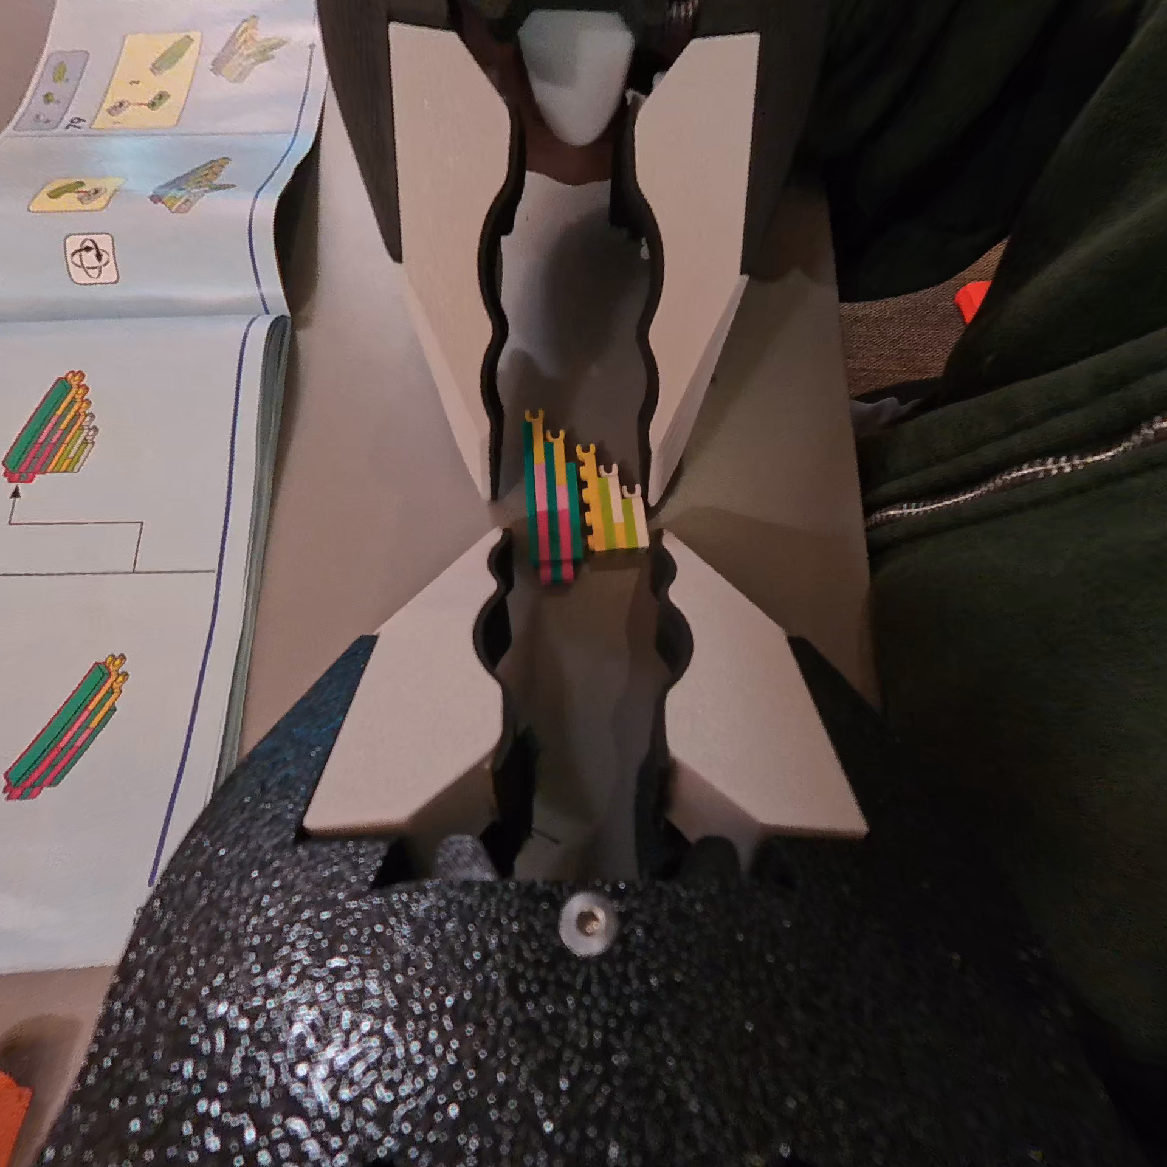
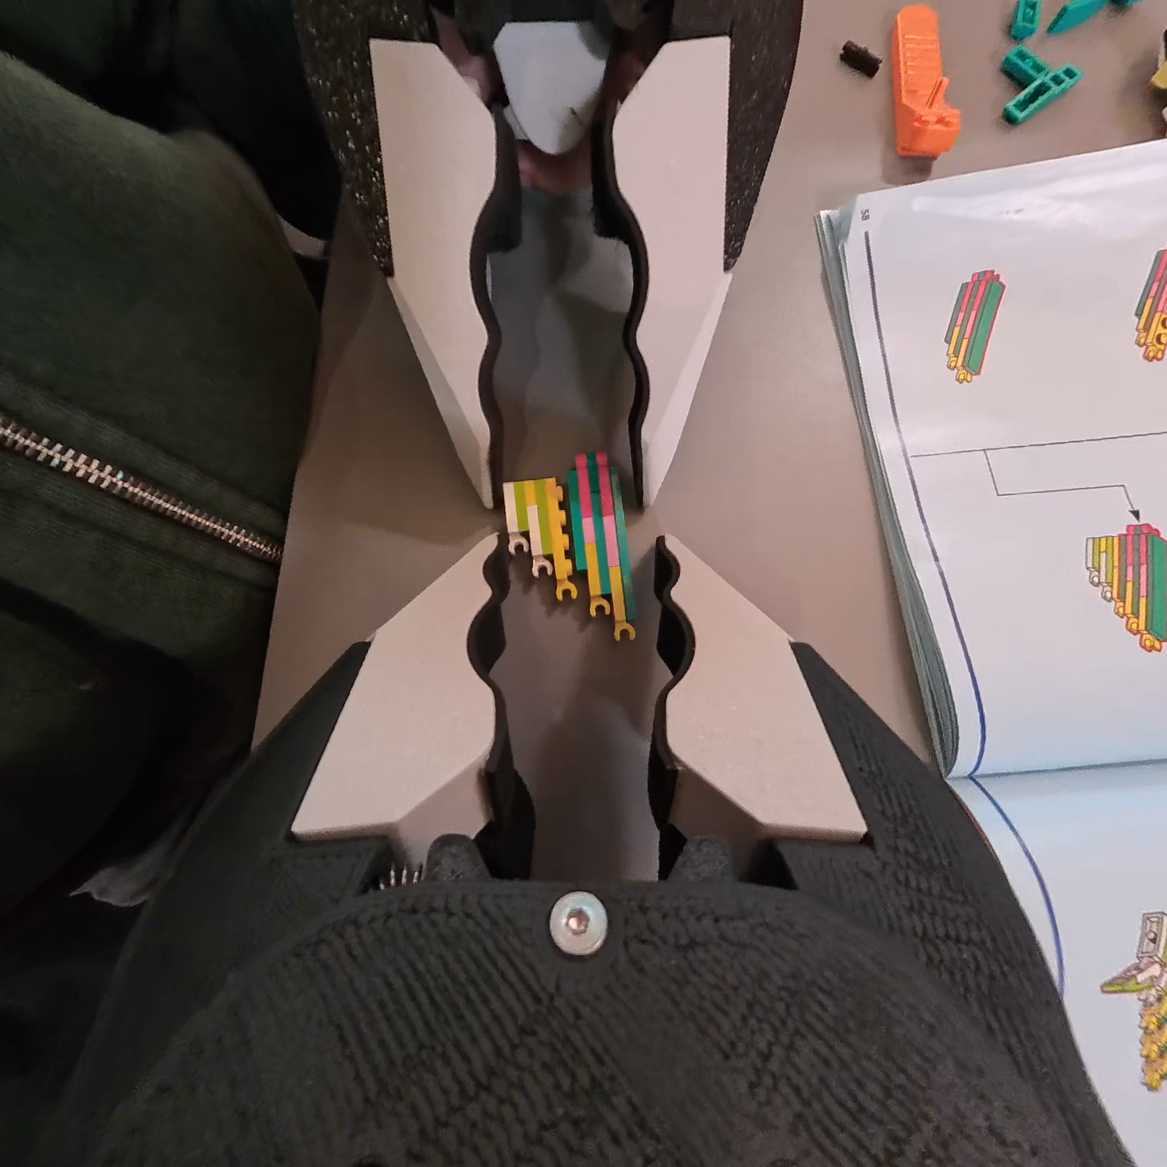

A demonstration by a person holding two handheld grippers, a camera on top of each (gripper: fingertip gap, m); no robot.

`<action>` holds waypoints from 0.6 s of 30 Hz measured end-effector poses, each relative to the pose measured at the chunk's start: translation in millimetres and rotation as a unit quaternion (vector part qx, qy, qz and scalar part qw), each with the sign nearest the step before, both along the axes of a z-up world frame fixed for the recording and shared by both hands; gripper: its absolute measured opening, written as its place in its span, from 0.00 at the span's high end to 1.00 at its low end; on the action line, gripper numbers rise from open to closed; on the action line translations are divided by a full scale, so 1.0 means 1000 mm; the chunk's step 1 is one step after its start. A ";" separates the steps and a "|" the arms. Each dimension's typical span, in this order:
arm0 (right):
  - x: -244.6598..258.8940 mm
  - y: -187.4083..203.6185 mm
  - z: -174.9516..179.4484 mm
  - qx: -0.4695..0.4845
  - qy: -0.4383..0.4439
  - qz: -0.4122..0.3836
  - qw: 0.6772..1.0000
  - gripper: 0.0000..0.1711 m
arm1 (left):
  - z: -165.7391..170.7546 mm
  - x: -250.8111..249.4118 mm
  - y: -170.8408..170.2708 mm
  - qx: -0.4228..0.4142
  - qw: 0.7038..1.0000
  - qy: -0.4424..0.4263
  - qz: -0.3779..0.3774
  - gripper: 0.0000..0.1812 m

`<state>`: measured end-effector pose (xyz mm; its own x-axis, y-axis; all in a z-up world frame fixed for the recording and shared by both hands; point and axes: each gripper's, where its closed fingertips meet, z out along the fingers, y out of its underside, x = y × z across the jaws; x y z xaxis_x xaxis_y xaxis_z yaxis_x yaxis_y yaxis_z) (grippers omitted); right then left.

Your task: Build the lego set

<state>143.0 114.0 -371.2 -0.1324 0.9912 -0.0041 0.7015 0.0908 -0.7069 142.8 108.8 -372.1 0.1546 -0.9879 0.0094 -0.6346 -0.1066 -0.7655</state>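
Two small lego sub-builds lie side by side on the pale table, a narrow gap between them. One is a green, pink and yellow stack (image 1: 552,511) (image 2: 600,537). The other is a yellow, lime and white stack (image 1: 616,514) (image 2: 533,521). Both end in small clips. My left gripper (image 1: 580,537) and my right gripper (image 2: 580,543) face each other tip to tip, both open, with the two stacks in the gap between their fingertips. The right gripper (image 1: 571,499) enters the left wrist view from the top. The left gripper (image 2: 568,505) enters the right wrist view from the top.
An open instruction booklet (image 1: 126,505) (image 2: 1042,505) lies beside the grippers. An orange brick separator (image 2: 922,88), loose teal bricks (image 2: 1035,82) and a small dark piece (image 2: 860,58) lie beyond it. A person's dark green zipped jacket (image 1: 1010,568) (image 2: 126,442) borders the table's other side. My two grippers' fingertips are within a few centimetres of each other. The orange brick separator (image 2: 922,88) is about equally far from each gripper, around 20 cm.
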 end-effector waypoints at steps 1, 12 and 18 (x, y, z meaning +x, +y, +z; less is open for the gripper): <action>0.000 0.000 0.000 0.000 0.001 -0.001 1.000 0.74 | 0.000 0.001 0.000 0.000 1.000 0.000 -0.002 0.77; -0.004 -0.002 0.000 -0.001 0.014 0.002 1.000 0.79 | 0.000 0.002 0.003 -0.001 1.000 -0.004 0.011 0.81; -0.005 -0.003 0.000 -0.010 0.019 -0.001 1.000 0.80 | 0.000 0.002 0.002 0.000 1.000 -0.005 0.011 0.81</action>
<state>138.3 111.5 -370.8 -0.1303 0.9913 -0.0183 0.6749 0.0751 -0.7341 145.0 111.3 -372.3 0.1758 -0.9844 0.0104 -0.6237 -0.1195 -0.7724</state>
